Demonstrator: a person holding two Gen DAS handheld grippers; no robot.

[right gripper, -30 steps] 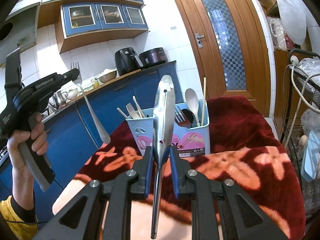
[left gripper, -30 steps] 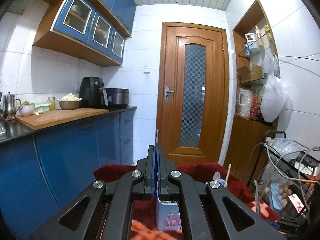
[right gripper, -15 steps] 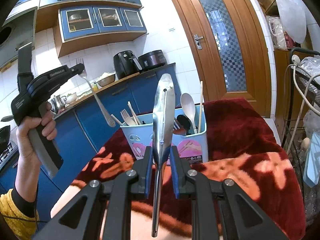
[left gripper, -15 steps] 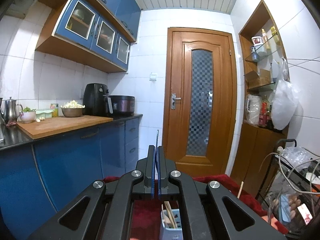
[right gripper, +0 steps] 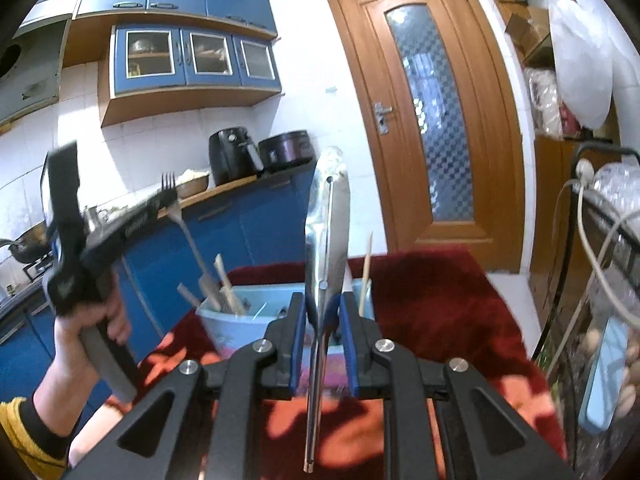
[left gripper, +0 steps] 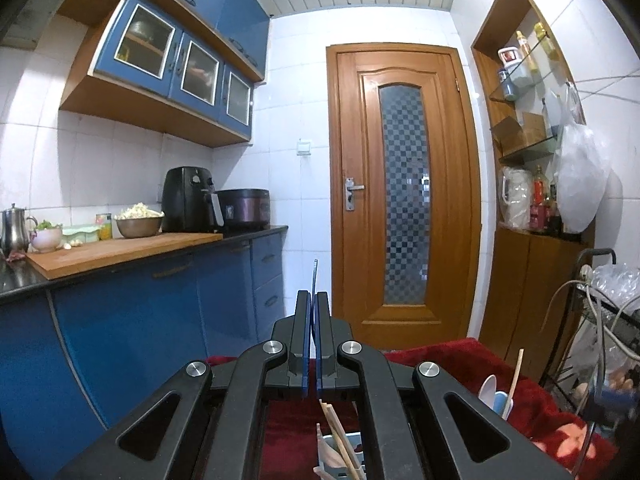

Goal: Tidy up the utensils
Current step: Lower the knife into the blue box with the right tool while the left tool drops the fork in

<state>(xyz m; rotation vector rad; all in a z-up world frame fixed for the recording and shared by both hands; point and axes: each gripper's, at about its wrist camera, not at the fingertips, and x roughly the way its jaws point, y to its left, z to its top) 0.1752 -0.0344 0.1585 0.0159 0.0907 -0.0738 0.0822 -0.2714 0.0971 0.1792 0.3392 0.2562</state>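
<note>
My left gripper point(left gripper: 312, 300) is shut on a metal fork point(right gripper: 182, 224); in the left wrist view only the fork's thin edge point(left gripper: 315, 276) shows above the pads. In the right wrist view the left gripper point(right gripper: 160, 204) holds the fork tines up, handle end down inside the light blue utensil holder point(right gripper: 240, 320) on the red cloth. My right gripper point(right gripper: 322, 312) is shut on a steel peeler point(right gripper: 326, 220), just before the holder. The holder also has chopsticks point(right gripper: 226, 284) and a wooden stick point(right gripper: 365, 276).
Blue cabinets and a counter point(left gripper: 120, 248) with a cutting board, bowl, air fryer and cooker run along the left. A wooden door point(left gripper: 404, 208) stands ahead. A wire rack point(right gripper: 600, 280) with cables and bags stands at the right. The red cloth point(right gripper: 432, 300) covers the table.
The left gripper has lowered the fork until its handle end sits in the holder. The right gripper with the peeler has moved closer to the holder.
</note>
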